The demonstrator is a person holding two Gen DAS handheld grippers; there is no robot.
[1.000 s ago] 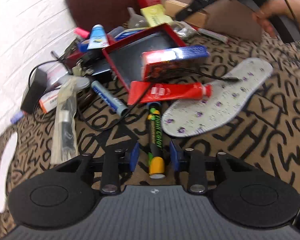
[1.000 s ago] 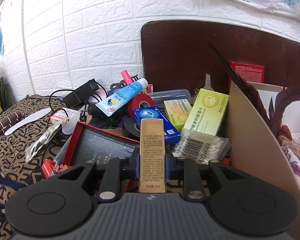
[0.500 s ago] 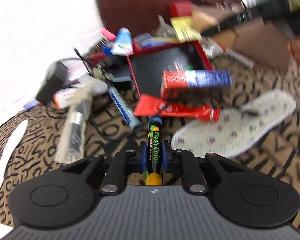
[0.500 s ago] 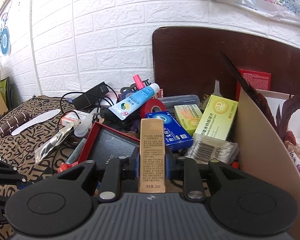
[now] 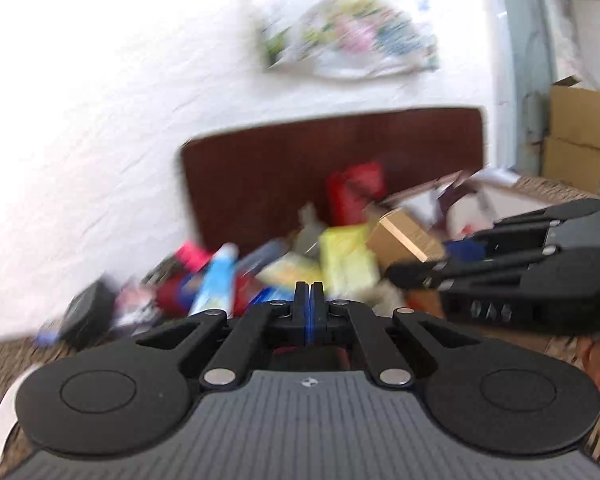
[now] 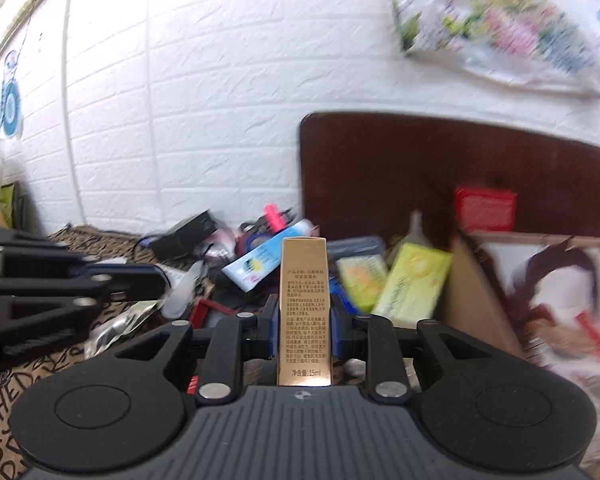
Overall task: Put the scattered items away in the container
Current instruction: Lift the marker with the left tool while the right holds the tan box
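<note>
My right gripper (image 6: pixel 304 316) is shut on a tall gold box (image 6: pixel 303 312) and holds it upright above the clutter; the box also shows in the left wrist view (image 5: pixel 406 238), with the right gripper (image 5: pixel 416 270) beside it. My left gripper (image 5: pixel 309 300) is raised and tilted up, its blue pads pressed together with nothing visible between them. It shows at the left edge of the right wrist view (image 6: pixel 156 280). The cardboard container (image 6: pixel 484 292) with feathers inside stands at the right. The pile holds a blue-white tube (image 6: pixel 260 260) and a yellow box (image 6: pixel 414 280).
A white brick wall (image 6: pixel 200 100) and a dark brown board (image 6: pixel 400 172) stand behind the pile. A black charger (image 6: pixel 184 236) with cables lies at the left on the patterned cloth (image 6: pixel 4 396). A flowered plastic bag (image 6: pixel 512 36) hangs on the wall. Cardboard cartons (image 5: pixel 576 140) stand far right.
My left gripper closed on the Flash Color marker, then swung up fast; the marker no longer shows between its pads. My right gripper rose with the gold box.
</note>
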